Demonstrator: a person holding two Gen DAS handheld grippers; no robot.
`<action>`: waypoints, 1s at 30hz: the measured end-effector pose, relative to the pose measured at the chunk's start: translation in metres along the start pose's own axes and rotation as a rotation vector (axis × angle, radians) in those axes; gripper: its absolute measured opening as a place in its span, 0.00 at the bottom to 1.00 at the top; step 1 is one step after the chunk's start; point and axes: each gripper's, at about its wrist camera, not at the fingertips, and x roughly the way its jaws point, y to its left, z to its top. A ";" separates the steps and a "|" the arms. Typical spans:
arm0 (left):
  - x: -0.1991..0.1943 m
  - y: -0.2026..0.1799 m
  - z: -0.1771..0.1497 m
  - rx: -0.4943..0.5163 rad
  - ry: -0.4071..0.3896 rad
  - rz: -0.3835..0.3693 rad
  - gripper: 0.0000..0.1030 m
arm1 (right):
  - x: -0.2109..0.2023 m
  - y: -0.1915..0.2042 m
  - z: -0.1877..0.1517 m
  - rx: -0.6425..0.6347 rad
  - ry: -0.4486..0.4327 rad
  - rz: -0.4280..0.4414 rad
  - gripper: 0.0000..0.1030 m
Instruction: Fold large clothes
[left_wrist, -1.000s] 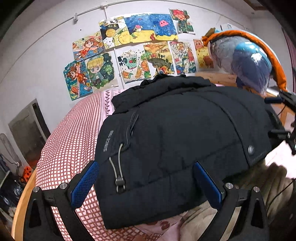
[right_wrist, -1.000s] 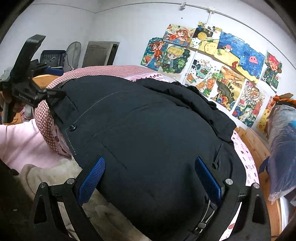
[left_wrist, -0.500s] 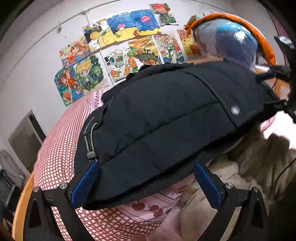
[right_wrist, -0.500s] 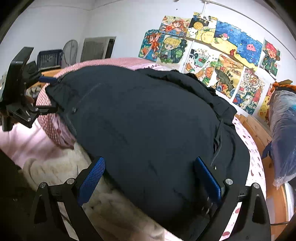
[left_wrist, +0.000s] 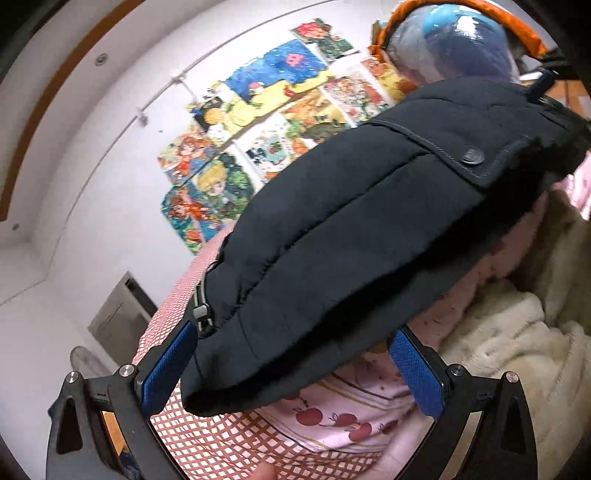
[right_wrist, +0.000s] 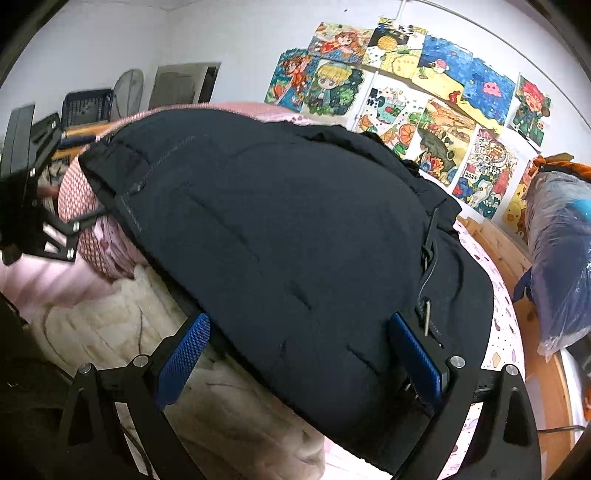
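Nearest the lens in the left wrist view, the left gripper (left_wrist: 291, 373) has its blue-padded jaws spread wide, and the hem of the black quilted puffer jacket (left_wrist: 362, 236) fills the gap between them at lower centre. The pads do not press the cloth, so whether the hem merely drapes across them or is caught further back cannot be told. The right gripper (right_wrist: 299, 362) shows the same: jaws spread, with the jacket's opposite hem lying across the opening at lower centre of its frame.

The jacket bulks up through the middle of both frames, over a red-and-white checked bedsheet (left_wrist: 207, 443) and beside a cream fleecy blanket (left_wrist: 517, 354) at lower right of the left view. The step in hand seems to be taking up the bottom hem at its two corners for a fold toward the collar. The next move calls for both jaws to pinch the thick padding firmly and rise together, or the heavy cloth may slip out.

Further back, at the right edge of the right view, a clear plastic bag (right_wrist: 565, 258) holds something blue, soft and bundled; what exactly cannot be told. Colourful drawings (right_wrist: 424, 96) cover the far wall.
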 end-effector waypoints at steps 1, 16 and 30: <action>0.000 0.001 0.001 -0.011 -0.002 0.007 1.00 | 0.001 0.002 -0.001 -0.007 0.004 -0.006 0.93; 0.009 0.026 0.017 -0.154 -0.012 0.069 1.00 | 0.009 0.043 -0.013 -0.161 -0.013 -0.255 0.93; 0.021 0.045 0.026 -0.312 0.081 0.033 1.00 | -0.021 0.018 -0.018 0.097 -0.220 -0.325 0.90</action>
